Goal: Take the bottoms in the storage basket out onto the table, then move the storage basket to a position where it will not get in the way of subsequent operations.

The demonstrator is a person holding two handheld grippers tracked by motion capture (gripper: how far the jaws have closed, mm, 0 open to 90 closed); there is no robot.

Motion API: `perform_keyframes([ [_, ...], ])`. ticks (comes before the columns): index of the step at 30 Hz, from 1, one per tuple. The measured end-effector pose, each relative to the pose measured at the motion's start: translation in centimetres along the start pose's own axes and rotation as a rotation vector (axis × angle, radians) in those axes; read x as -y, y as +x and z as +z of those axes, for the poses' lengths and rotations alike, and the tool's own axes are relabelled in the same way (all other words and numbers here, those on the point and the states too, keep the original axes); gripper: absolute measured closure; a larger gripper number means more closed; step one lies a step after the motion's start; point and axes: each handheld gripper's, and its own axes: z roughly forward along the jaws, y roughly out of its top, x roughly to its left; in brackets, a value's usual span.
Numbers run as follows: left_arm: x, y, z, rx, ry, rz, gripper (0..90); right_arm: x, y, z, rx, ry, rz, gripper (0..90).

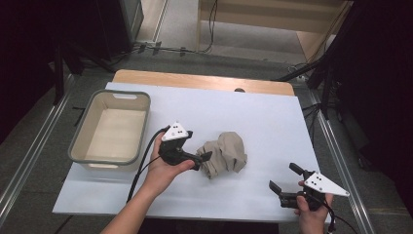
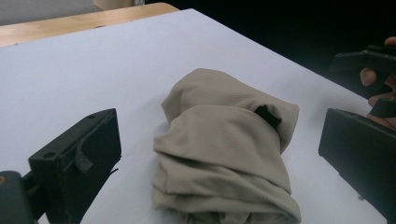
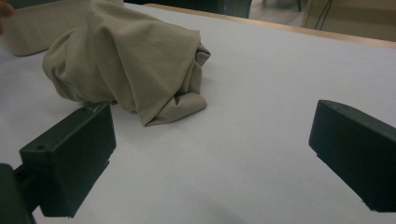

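Observation:
A crumpled beige cloth (image 1: pixel 224 155) lies bunched on the white table top (image 1: pixel 263 117), near its middle. My left gripper (image 1: pixel 202 158) sits just left of the cloth, open, its tips close to the cloth's edge. In the left gripper view the cloth (image 2: pixel 224 154) lies ahead, in line with the gap between the wide-apart jaws, and nothing is clamped. My right gripper (image 1: pixel 283 176) rests open near the front right edge, well apart from the cloth. In the right gripper view the cloth (image 3: pixel 126 60) lies beyond the left jaw, with bare table between the jaws.
A grey, empty plastic bin (image 1: pixel 80 141) stands at the table's left side, and shows behind the cloth as the bin (image 3: pixel 28 32) in the right gripper view. A wooden strip (image 1: pixel 204 80) runs along the far edge. Dark stands and cables surround the table.

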Motion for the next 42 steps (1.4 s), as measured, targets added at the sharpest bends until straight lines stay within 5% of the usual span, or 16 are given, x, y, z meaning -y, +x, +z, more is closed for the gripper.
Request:
perform_keyframes([
  [16, 1.3, 0.2, -6.6, -0.063, -0.079, -0.015, 0.0, 0.0, -0.3, 0.1, 0.002, -0.009, 0.017, 0.0],
  [27, 3.3, 0.8, -11.1, -0.159, -0.117, -0.027, 4.6, 0.1, -0.4, 0.0, 0.006, -0.009, 0.02, 0.0],
  [33, 4.9, 1.4, -13.8, -0.189, -0.139, -0.058, 33.4, 0.0, -0.3, 0.1, 0.007, -0.006, 0.016, 0.0],
  [38, 6.5, 1.7, -15.8, -0.261, -0.132, -0.08, 69.0, 0.0, -0.3, 0.1, 0.004, -0.008, 0.013, 0.0],
  [42, 7.8, 2.3, -17.3, -0.31, -0.138, -0.115, 86.9, 0.0, -0.2, 0.1, 0.003, -0.005, 0.011, 0.0],
])
